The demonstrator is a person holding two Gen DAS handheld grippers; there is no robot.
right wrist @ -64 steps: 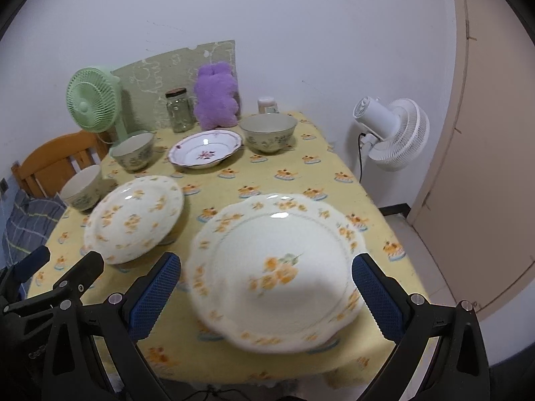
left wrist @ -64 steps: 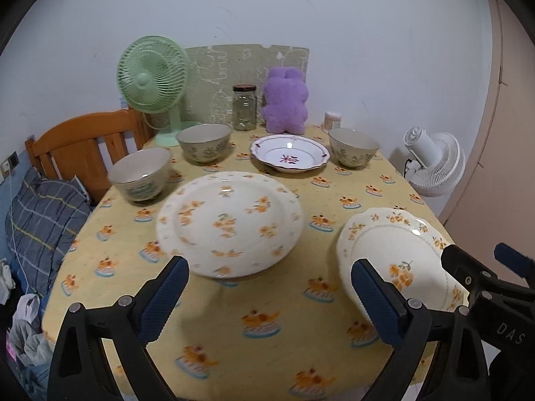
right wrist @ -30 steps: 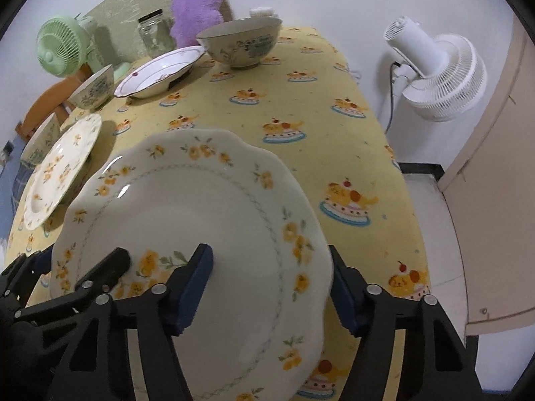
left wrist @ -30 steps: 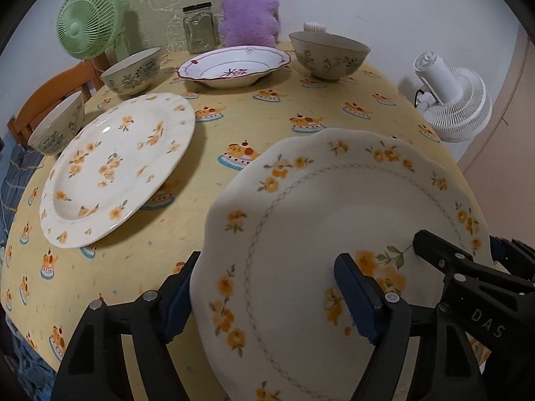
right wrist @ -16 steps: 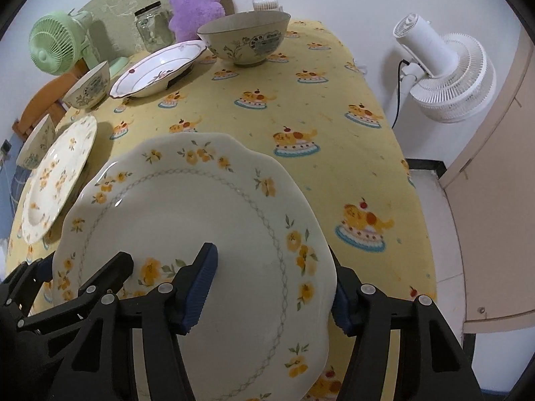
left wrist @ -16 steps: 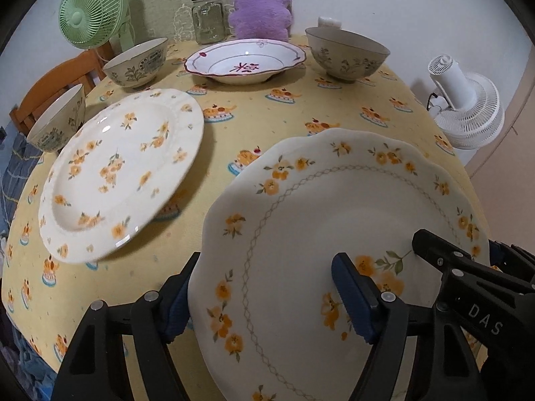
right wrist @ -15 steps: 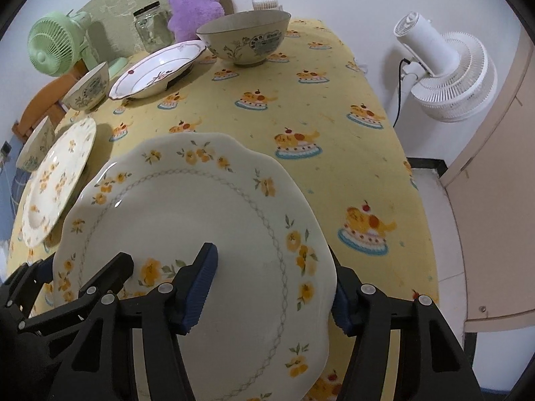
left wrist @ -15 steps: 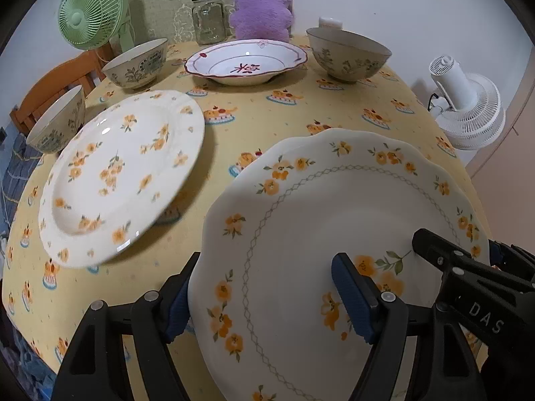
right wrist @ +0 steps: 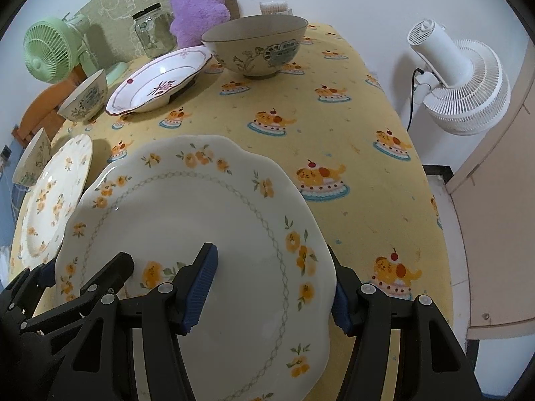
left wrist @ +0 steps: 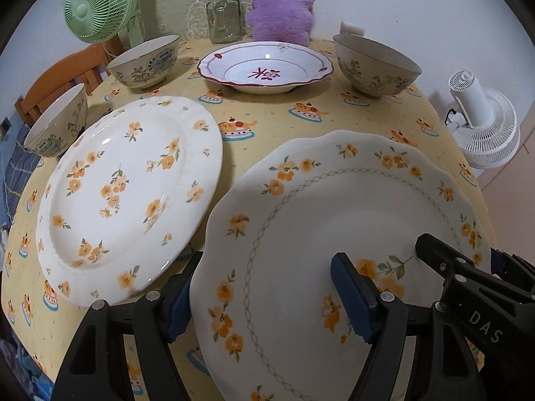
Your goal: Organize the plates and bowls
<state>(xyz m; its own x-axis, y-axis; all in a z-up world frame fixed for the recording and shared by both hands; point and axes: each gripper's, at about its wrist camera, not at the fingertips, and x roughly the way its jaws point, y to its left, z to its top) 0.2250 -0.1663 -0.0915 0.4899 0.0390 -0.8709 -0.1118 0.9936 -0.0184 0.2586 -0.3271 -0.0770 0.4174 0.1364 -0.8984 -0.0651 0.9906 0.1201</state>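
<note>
Nearest the cameras, the scalloped white plate with orange flowers and a grey chain ring (left wrist: 334,220) is held by both tools at once: the left gripper (left wrist: 267,297) is closed down on the plate's near left rim, one blue pad on its face and the other under the edge, and the right gripper (right wrist: 272,287) pinches the near right rim the same way. The plate appears lifted at the near edge of the yellow tablecloth printed with dog-shaped cakes (right wrist: 334,107), and its face is bare. The risk, as I judge it, is a glazed rim sliding out of the ribbed pads if the two hands tilt or pull unevenly, or the plate's left edge knocking the round white plate scattered with orange flowers (left wrist: 130,193) just beside it, which also carries nothing. Farther back, the small floral ceramic bowl at the left table edge (left wrist: 57,123), the second floral bowl (left wrist: 147,63), the white soup plate with a red rim and red motif (left wrist: 264,67) and the large floral bowl on the right (right wrist: 255,45) all look empty; the clear glass jar with a black lid (left wrist: 224,16) near the wall seems empty too.
</note>
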